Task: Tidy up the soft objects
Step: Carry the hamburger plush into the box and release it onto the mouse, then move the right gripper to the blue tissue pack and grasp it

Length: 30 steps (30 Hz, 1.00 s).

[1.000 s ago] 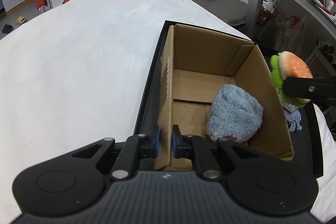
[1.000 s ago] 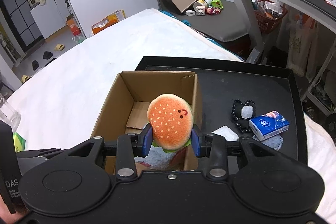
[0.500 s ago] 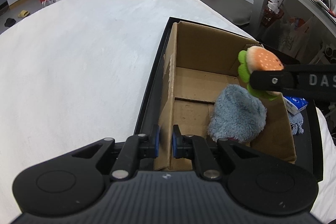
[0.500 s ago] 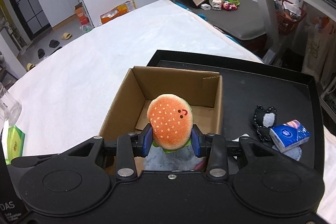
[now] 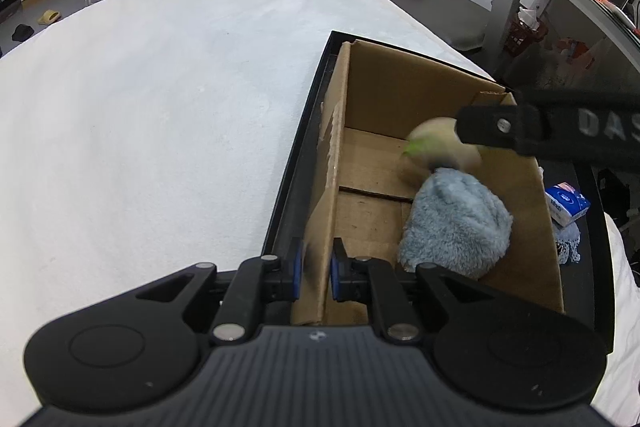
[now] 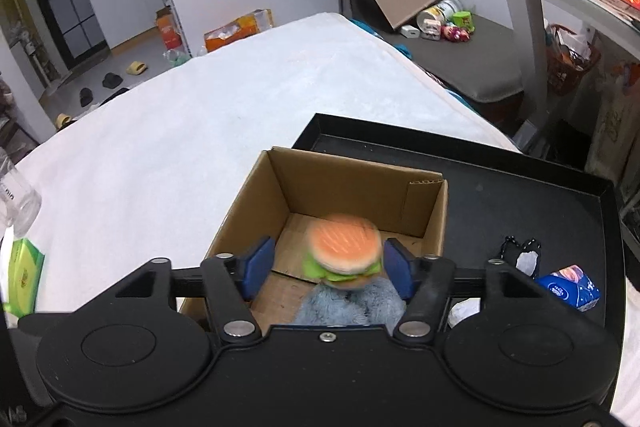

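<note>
The step in hand is the drop: the right gripper [image 6: 327, 269] hangs over the open cardboard box [image 6: 424, 223], and its fingers [image 6: 256, 265] have just been opening, so that they now stand apart on either side of the plush hamburger toy [image 6: 343, 251] with a gap showing on each side. The toy is blurred in both views, which reads as it falling free, just above the fluffy blue-grey plush [image 5: 456, 223] already lying on the box floor. The left gripper [image 5: 313, 273] is clamped on the near wall of the box, its blue pads [image 5: 296, 273] pressed to both faces of the cardboard, steadying it. The box sits at the left side of a black tray [image 6: 520, 195] that rests on a white bed [image 5: 160, 107]. On the bare part of the tray, to the right of the box, lie a small black-and-white soft item [image 6: 522, 255], a blue tissue pack [image 6: 570, 287] and something pale blue and knitted [image 5: 568, 243], partly hidden by the box. Judging by the task, the next move calls for lifting the right gripper clear of the box with fingers spread, swinging it right over the tray, and coming down on one of those remaining soft items, while the left grip holds the box steady.
</note>
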{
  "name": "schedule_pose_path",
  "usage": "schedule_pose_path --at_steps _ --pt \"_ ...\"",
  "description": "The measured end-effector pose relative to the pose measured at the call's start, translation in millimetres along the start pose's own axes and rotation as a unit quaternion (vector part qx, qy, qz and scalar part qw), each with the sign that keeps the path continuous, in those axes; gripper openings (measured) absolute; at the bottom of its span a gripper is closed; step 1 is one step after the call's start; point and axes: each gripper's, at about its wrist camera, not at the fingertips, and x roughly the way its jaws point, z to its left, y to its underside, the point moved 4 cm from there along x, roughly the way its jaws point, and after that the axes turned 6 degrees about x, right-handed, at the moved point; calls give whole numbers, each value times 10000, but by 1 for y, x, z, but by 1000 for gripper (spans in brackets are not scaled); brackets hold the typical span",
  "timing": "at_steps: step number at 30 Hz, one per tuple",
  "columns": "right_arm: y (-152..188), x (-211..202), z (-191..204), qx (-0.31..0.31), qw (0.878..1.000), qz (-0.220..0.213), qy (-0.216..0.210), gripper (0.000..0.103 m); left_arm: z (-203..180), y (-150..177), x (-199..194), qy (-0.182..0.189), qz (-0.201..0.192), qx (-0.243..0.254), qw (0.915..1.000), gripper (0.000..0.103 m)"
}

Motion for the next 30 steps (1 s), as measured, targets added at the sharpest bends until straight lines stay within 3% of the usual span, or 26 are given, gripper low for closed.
schedule_pose_path --at_steps 4,7,9,15,18,21,30 --pt "2 -9 -9 150 9999 -29 23 69 -1 -2 0 -85 23 17 10000 13" --pt "3 -19 -20 316 9994 -167 36 81 -4 -3 -1 -140 48 78 9999 14" --pt "6 -28 -27 364 9989 -286 69 83 -6 -4 -2 -129 51 93 9999 16" --pt "15 -43 -52 581 9967 -499 278 88 -13 -9 -8 -125 4 86 9999 54" --pt "20 -50 -68 741 9943 -665 371 93 -19 -11 -10 -215 -58 172 9996 65" --pt "26 -51 -85 934 9924 -696 399 93 -26 -12 -10 -281 -93 312 9991 71" --pt "39 -48 -118 1165 9893 -704 532 93 -41 -13 -5 -394 -45 555 9977 76"
